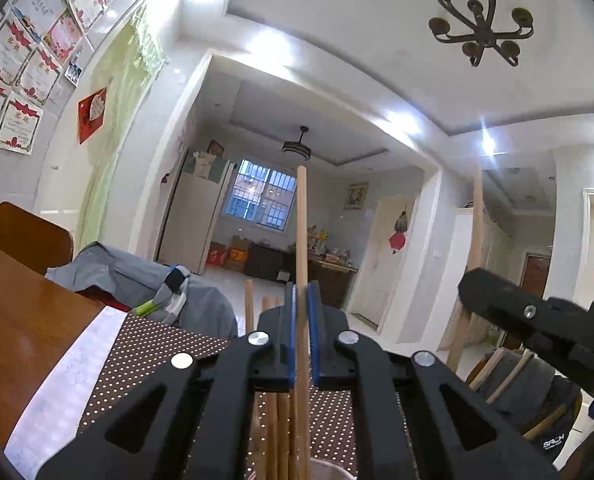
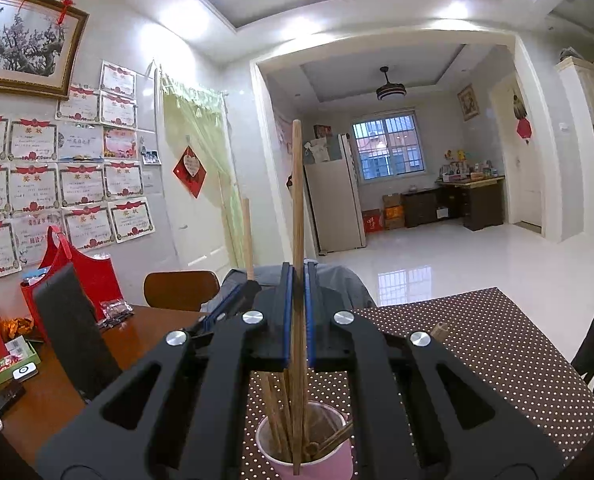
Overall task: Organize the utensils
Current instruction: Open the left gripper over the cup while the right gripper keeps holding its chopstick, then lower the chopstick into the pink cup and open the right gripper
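Left wrist: left tool (image 1: 303,312) clamped on an upright chopstick (image 1: 301,232); more sticks below it, cup rim barely visible.

Right wrist: right tool (image 2: 296,300) clamped on a chopstick (image 2: 296,208) over the pink cup (image 2: 309,452) beneath. Risk: both lowering together could tip the cup.

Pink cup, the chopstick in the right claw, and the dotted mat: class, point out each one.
Pink cup (image 2: 339,466), right wrist view, outer wall.
Chopstick (image 2: 297,208), right wrist view, upper shaft.
Dotted mat (image 2: 497,352), right wrist view, bare surface.
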Demonstrator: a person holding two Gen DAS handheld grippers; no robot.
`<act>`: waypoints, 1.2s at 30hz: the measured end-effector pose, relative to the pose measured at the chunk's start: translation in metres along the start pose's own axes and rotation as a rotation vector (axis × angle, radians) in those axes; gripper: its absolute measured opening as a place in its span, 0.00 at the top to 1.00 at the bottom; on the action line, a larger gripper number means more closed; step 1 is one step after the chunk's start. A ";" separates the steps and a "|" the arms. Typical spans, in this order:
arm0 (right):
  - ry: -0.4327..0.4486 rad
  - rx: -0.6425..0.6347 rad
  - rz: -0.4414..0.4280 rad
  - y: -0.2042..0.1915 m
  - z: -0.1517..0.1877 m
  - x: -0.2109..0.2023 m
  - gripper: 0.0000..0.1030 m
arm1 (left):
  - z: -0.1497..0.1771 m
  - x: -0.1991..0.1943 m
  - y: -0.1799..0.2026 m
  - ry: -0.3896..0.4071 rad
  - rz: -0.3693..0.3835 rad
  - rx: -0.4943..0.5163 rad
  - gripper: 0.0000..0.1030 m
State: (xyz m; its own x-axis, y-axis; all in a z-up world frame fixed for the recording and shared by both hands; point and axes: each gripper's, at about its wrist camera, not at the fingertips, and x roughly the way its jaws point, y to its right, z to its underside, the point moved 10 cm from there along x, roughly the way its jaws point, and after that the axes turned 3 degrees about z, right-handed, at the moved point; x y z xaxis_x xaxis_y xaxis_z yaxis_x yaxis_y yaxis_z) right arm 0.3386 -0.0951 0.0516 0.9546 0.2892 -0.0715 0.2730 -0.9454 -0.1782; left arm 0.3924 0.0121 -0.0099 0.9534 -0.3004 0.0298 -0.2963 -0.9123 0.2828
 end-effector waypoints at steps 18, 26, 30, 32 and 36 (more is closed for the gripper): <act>0.074 0.020 -0.015 0.000 -0.007 -0.010 0.94 | -0.004 -0.015 -0.001 -0.066 -0.050 -0.001 0.77; 0.112 0.012 0.005 0.000 -0.005 -0.010 0.94 | -0.014 -0.030 -0.005 -0.115 -0.118 0.052 0.71; 0.076 -0.003 0.007 -0.003 0.004 -0.004 0.94 | -0.014 -0.031 -0.006 -0.141 -0.134 0.072 0.70; 0.062 -0.009 0.009 -0.004 0.008 -0.001 0.94 | -0.013 -0.031 -0.006 -0.151 -0.129 0.076 0.70; 0.049 -0.019 0.011 -0.006 0.012 0.001 0.94 | -0.014 -0.032 -0.007 -0.165 -0.142 0.089 0.67</act>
State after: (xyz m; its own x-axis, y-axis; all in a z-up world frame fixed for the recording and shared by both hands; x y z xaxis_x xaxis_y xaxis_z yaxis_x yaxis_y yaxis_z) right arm 0.3363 -0.0875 0.0411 0.9622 0.2713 -0.0255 0.2640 -0.9513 -0.1590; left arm 0.3650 0.0318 0.0007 0.9656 -0.2020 -0.1638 -0.1707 -0.9674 0.1870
